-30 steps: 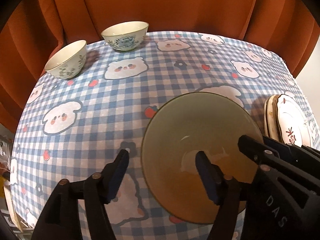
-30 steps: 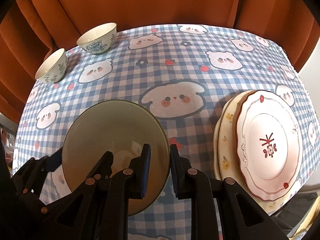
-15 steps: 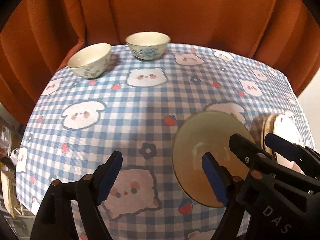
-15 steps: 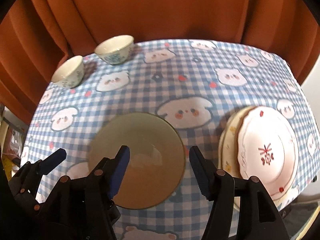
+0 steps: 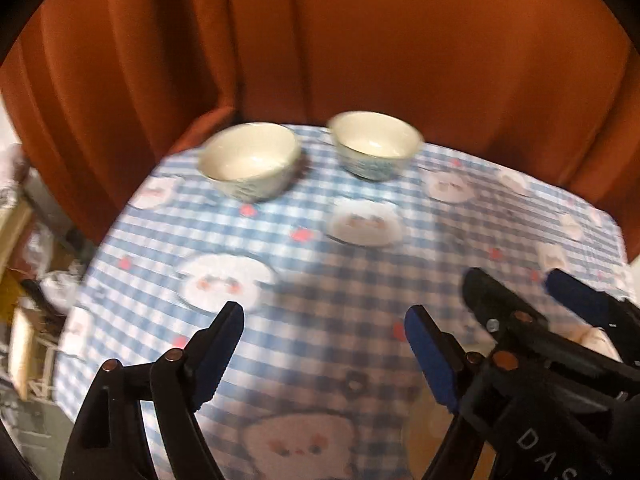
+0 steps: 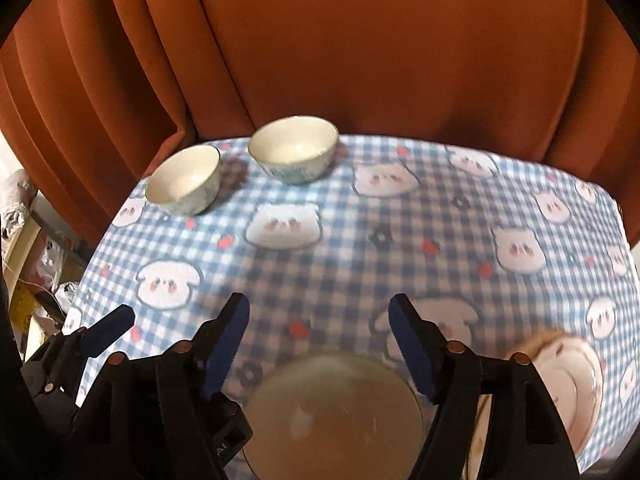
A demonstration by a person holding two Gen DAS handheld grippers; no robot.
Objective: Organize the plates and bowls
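Note:
A translucent olive glass plate point(image 6: 332, 412) lies flat on the checked tablecloth point(image 6: 360, 264), just below and behind my right gripper point(image 6: 320, 308). Its jaws are opening, with only cloth between them. My left gripper point(image 5: 324, 320) is open above bare cloth, holding nothing. Only a tan edge of the glass plate point(image 5: 424, 428) shows at its lower right, beside the right gripper point(image 5: 518, 280). Two cream bowls with blue patterns stand upright at the far left: one bowl point(image 6: 184, 184) near the corner, the other bowl point(image 6: 294, 148) beside it.
A stack of plates point(image 6: 572, 384) with a white red-trimmed plate on top lies at the near right. An orange curtain point(image 6: 360, 60) hangs behind the table. Clutter point(image 6: 36, 264) sits beyond the left table edge. The left gripper's fingertip point(image 6: 120, 316) shows at the lower left.
The right gripper let go of the glass plate's rim and spread its jaws. Both grippers rose and drew back from the plate, which stays on the cloth. The bowls now look nearer the centre.

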